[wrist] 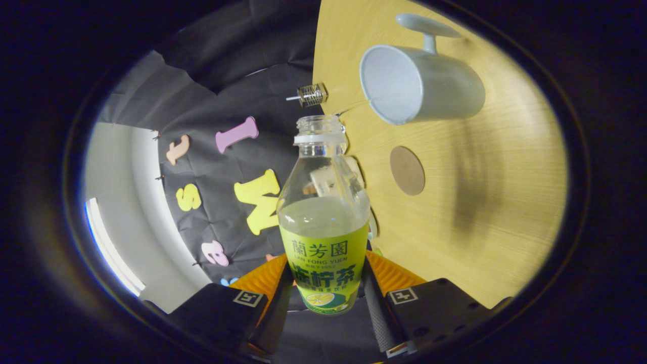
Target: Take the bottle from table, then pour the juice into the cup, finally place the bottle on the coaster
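A clear plastic bottle [323,212] with a yellow-green label stands between my fingers, its cap off and its neck pointing away from me. Pale juice fills it to about the shoulder. My gripper [323,293] is shut on the bottle's lower body, one finger on each side. The whole view is rolled, so the wooden table [480,202] runs up the side. A white cup [422,86] with a handle stands on the table beyond the bottle's mouth, its opening empty. A round brown coaster [407,170] lies on the table between the cup and the bottle.
A small metal wire object [311,94] sits by the table's edge near the bottle's mouth. The table's edge runs just behind the bottle's neck. A white wall [126,202] stands past the booth cloth.
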`<state>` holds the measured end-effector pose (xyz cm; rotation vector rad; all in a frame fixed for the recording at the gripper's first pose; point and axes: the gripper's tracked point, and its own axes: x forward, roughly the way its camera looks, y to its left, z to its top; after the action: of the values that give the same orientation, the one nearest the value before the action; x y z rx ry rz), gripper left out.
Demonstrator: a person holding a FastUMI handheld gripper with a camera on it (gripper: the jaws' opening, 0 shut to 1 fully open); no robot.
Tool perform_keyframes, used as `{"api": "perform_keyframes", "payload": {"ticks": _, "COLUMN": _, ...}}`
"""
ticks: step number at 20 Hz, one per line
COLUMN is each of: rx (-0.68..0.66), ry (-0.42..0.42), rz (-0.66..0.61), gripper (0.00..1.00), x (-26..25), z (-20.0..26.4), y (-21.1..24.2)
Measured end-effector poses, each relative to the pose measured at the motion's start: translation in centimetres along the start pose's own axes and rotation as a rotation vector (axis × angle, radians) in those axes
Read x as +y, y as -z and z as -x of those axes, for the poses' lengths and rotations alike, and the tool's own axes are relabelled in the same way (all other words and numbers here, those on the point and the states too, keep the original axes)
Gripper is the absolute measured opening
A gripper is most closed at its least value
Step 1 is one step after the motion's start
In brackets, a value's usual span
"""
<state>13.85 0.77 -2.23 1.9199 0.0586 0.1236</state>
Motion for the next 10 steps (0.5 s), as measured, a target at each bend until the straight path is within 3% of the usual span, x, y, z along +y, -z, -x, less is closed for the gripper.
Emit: {"api": "perform_keyframes", "payload": {"ticks": 10, "rx": -0.011, "ry": 0.001, "rz": -0.048, "gripper": 0.75, "x": 0.43, "z": -0.18, "y": -0.35}}
